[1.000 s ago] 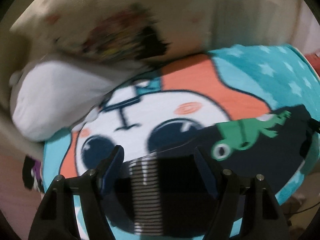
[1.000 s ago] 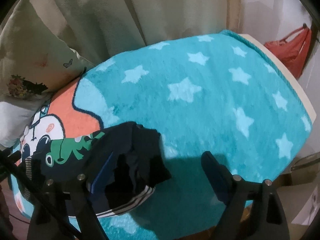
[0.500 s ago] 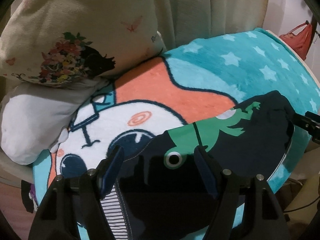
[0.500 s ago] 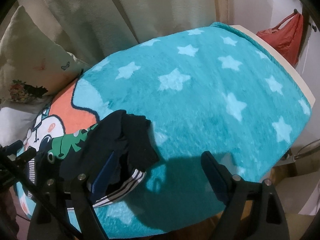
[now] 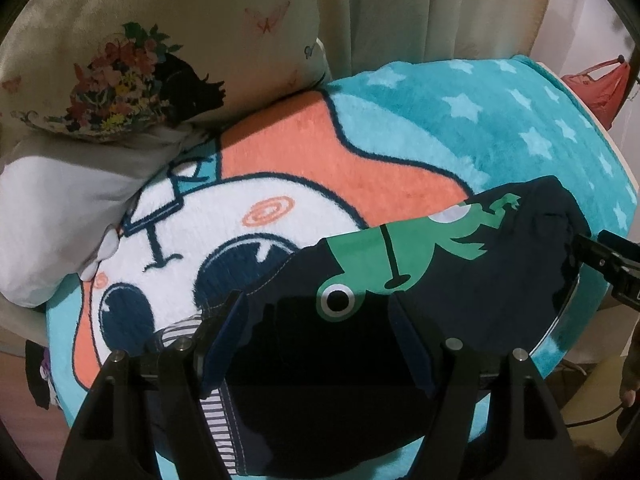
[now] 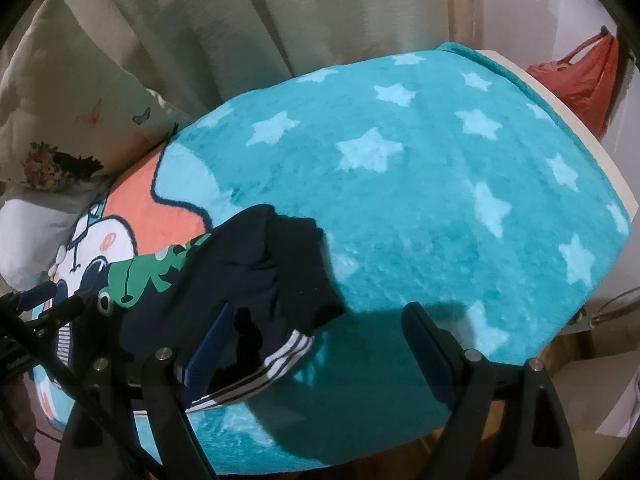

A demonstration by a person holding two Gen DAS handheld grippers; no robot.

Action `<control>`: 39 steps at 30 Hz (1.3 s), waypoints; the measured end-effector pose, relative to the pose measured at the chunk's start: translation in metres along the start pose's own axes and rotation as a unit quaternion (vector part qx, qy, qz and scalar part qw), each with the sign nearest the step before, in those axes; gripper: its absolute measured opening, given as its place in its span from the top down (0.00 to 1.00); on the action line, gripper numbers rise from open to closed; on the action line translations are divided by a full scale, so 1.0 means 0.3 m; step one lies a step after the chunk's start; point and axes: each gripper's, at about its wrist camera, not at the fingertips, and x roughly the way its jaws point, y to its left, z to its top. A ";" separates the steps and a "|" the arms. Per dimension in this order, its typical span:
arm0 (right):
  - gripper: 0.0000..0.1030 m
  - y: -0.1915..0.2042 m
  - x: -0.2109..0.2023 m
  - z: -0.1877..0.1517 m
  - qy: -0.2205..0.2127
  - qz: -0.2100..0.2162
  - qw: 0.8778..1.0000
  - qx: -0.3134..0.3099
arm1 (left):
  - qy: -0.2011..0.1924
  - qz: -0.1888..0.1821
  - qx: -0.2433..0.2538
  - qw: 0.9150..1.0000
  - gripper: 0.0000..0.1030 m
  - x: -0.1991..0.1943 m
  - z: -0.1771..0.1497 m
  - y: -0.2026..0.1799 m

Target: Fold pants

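Note:
Dark navy pants with a green dinosaur print and striped trim lie folded in a bundle on the teal star blanket. They also show in the right wrist view, at the blanket's near left. My left gripper is open, its jaws spread just above the near part of the pants. My right gripper is open over the pants' right end with the striped cuff; nothing is between its fingers. The right gripper's tip shows in the left wrist view.
A floral cream pillow and a white pillow lie at the blanket's far left. Curtains hang behind. A red bag hangs at the right. The bed's pale edge runs along the right side.
Both grippers have drawn back and up from the pants. The left view has swung right, so more of the folded pants and dinosaur print shows. The pants lie still.

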 end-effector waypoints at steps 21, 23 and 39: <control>0.13 -0.068 0.010 -0.019 0.000 -0.002 1.000 0.029 | 0.012 -0.040 0.062 0.997 0.30 0.087 0.160 -0.177; 0.13 -0.081 0.009 -0.022 0.000 -0.001 0.999 0.035 | 0.012 -0.042 0.070 0.997 0.30 0.097 0.179 -0.204; 0.13 -0.127 -0.001 -0.043 -0.012 0.026 0.998 0.052 | 0.027 -0.074 0.115 0.990 0.30 0.136 0.258 -0.353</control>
